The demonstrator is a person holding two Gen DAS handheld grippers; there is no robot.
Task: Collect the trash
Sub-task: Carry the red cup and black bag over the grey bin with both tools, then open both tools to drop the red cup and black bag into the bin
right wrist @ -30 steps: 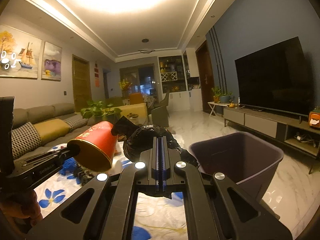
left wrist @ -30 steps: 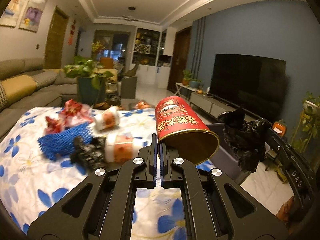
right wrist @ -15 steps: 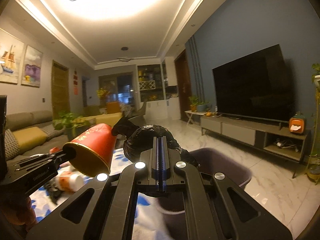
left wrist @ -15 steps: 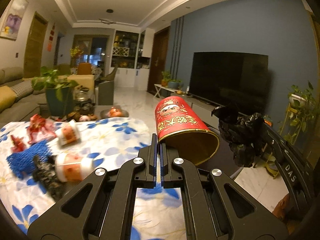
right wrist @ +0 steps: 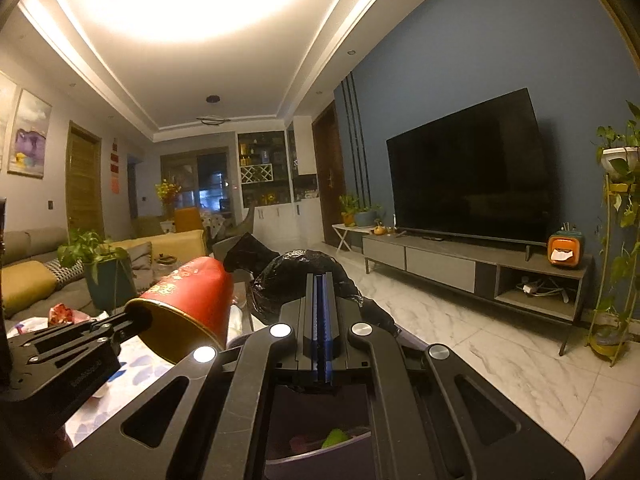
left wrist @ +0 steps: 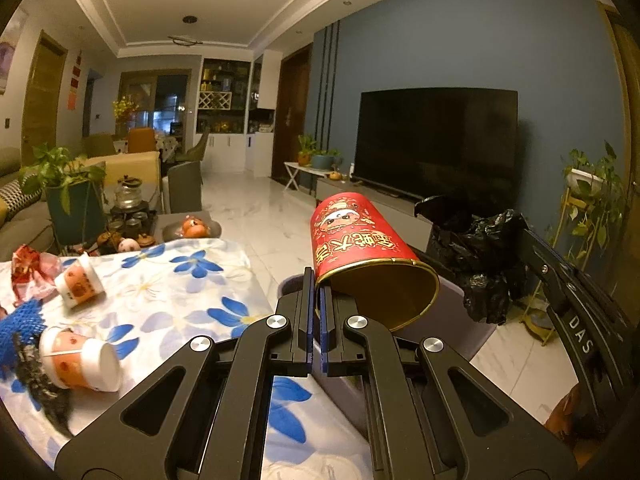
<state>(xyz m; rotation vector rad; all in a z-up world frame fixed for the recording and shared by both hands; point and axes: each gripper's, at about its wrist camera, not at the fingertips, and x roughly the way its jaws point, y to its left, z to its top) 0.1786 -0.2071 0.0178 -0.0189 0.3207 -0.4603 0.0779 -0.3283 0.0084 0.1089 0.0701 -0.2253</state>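
One red tube (left wrist: 360, 248), tilted, mouth toward camera

Right hand-held gripper (right wrist: 319, 280) clamping black bag (right wrist: 296, 276), red cup (right wrist: 188, 308) beside

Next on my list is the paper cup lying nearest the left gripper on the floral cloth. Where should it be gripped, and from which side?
Grip the paper cup across its printed body, coming from above. It lies on its side on the floral cloth, white end facing the camera, so the rounded sides are free. A dark scrap lies right beside it, so a low sideways approach looks awkward.
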